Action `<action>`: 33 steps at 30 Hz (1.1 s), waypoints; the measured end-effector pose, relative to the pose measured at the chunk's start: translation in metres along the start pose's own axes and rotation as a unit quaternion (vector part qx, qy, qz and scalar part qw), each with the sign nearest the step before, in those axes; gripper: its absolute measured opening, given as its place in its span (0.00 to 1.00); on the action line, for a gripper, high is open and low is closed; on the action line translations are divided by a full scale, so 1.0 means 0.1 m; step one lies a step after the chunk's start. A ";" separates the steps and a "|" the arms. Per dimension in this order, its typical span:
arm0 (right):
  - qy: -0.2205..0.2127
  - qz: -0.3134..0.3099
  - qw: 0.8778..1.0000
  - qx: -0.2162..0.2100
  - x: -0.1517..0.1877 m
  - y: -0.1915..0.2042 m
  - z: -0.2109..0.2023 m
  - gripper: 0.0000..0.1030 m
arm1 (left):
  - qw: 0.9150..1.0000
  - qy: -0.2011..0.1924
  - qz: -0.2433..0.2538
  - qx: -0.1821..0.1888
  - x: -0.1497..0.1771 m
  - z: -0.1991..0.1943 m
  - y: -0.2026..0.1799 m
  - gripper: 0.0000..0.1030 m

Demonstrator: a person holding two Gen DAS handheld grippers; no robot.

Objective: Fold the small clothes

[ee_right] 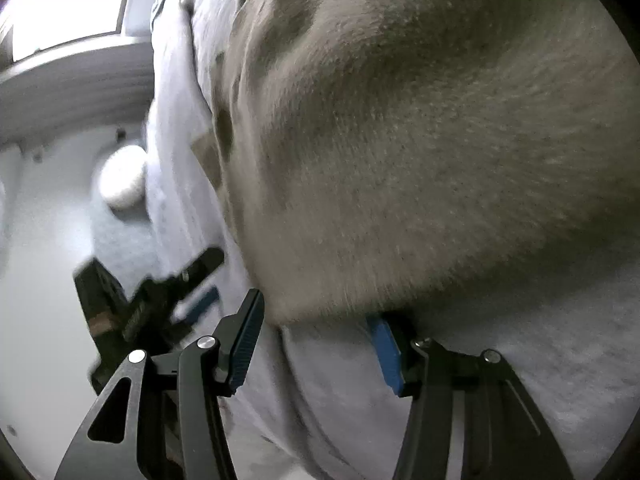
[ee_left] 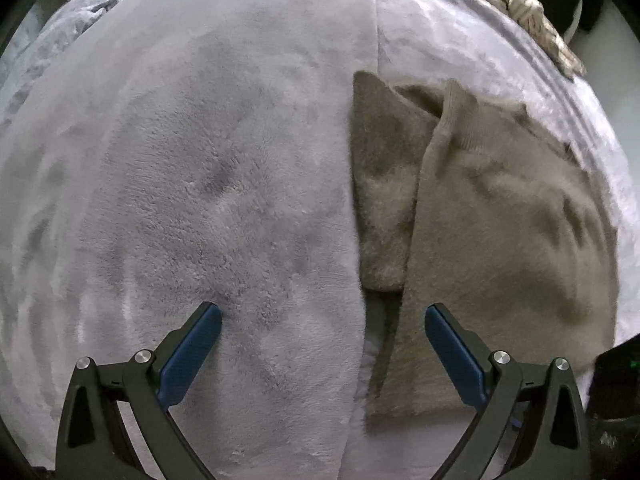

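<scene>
Blue pads of the left tool (ee_left: pixel 322 312) stand wide apart with nothing between them, pointing steeply down over the grey plush blanket (ee_left: pixel 200 200), just left of the brown-grey fleece garment (ee_left: pixel 500 240). That garment lies on the bed to the right of a seam in the blanket, with one narrow part, perhaps a sleeve, laid alongside its left edge. From the right wrist view, the right tool (ee_right: pixel 320 344) has its jaws parted at the garment's near rounded edge (ee_right: pixel 400 160); one blue pad sits partly under the fleece, the other is clear of it, and no pinch shows.

To do this fold well, I judge the right tool should close only on the top layer at the hem, not the blanket pile beneath, then carry the edge over low and slowly so the fleece does not bunch. The left tool could press the far side down as an anchor.

Soft and deep-piled, the blanket may snag the pads. Beyond the bed a pale floor, a white round object (ee_right: pixel 122 182) and a bright window (ee_right: pixel 68 4) show.
</scene>
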State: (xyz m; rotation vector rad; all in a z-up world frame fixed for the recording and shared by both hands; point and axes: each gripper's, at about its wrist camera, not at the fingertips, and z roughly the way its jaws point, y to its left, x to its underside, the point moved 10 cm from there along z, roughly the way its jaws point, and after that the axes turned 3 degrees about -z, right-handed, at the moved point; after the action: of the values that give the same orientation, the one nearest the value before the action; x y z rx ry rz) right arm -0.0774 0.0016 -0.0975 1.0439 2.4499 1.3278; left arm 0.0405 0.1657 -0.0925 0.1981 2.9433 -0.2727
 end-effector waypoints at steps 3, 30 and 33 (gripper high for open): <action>-0.015 0.040 0.999 -0.034 -0.09 0.01 0.07 0.57 | 0.999 0.001 -0.017 0.036 -0.05 -0.05 0.00 0.99; 0.001 0.000 0.994 -0.110 -0.30 0.52 -0.16 0.09 | 0.965 0.057 -0.012 0.257 -0.55 0.15 -1.21 0.99; 0.039 -0.018 0.997 -0.061 -0.19 0.39 -0.12 0.13 | 0.975 0.055 0.012 0.217 -0.52 0.27 -1.26 0.95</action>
State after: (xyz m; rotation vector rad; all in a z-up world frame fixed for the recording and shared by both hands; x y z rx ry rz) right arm -0.0487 -0.0047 -0.0631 0.9324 2.3936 1.5123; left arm 0.0768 0.0316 -0.0869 0.3139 2.9429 -0.9293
